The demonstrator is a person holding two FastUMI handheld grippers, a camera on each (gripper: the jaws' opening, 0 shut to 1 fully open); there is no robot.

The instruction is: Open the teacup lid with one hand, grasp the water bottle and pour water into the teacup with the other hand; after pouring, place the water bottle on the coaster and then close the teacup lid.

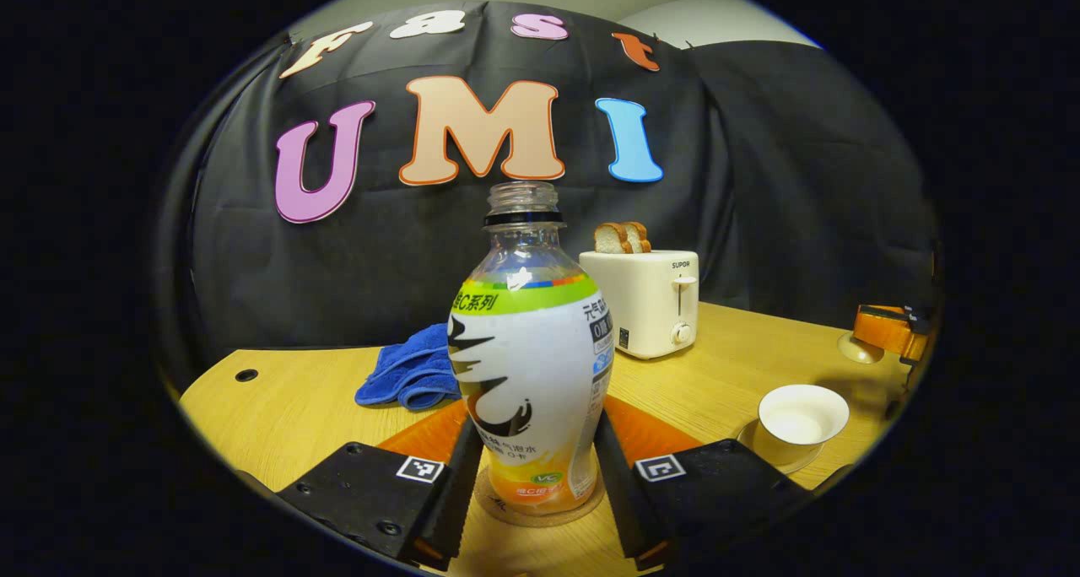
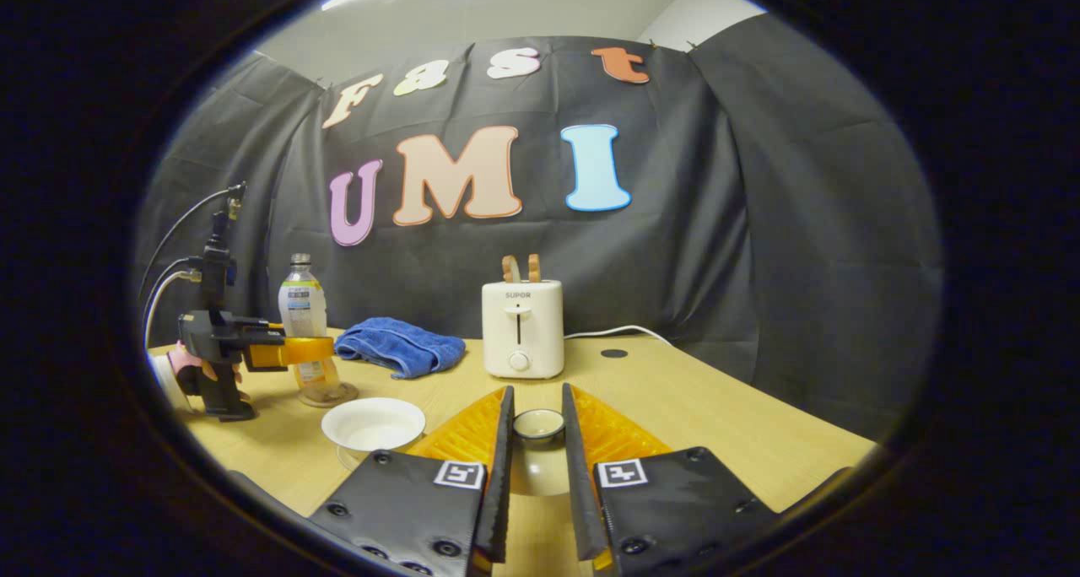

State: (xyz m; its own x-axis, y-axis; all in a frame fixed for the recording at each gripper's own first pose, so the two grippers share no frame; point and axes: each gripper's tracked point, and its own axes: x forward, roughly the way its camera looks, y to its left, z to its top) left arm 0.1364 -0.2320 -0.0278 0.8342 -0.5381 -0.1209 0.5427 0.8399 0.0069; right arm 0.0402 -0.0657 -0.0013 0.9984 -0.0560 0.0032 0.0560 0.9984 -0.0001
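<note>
My left claw (image 1: pixel 531 484) straddles the bottle (image 1: pixel 530 374), which stands on the coaster (image 1: pixel 540 509) near the front of the surface (image 1: pixel 287 400); whether the fingers press or have just let go, I cannot tell. Bottle upright, long axis vertical, uncapped mouth up. Judgement: it is set down, so open wide and draw straight back without tipping it.

My right claw (image 2: pixel 537 484) grips the lid (image 2: pixel 538 425) between both fingers, knob up. The open cup (image 2: pixel 373 425) on its saucer sits left of it, right of the bottle. Next: carry the lid level over the cup and lower it centred.
</note>
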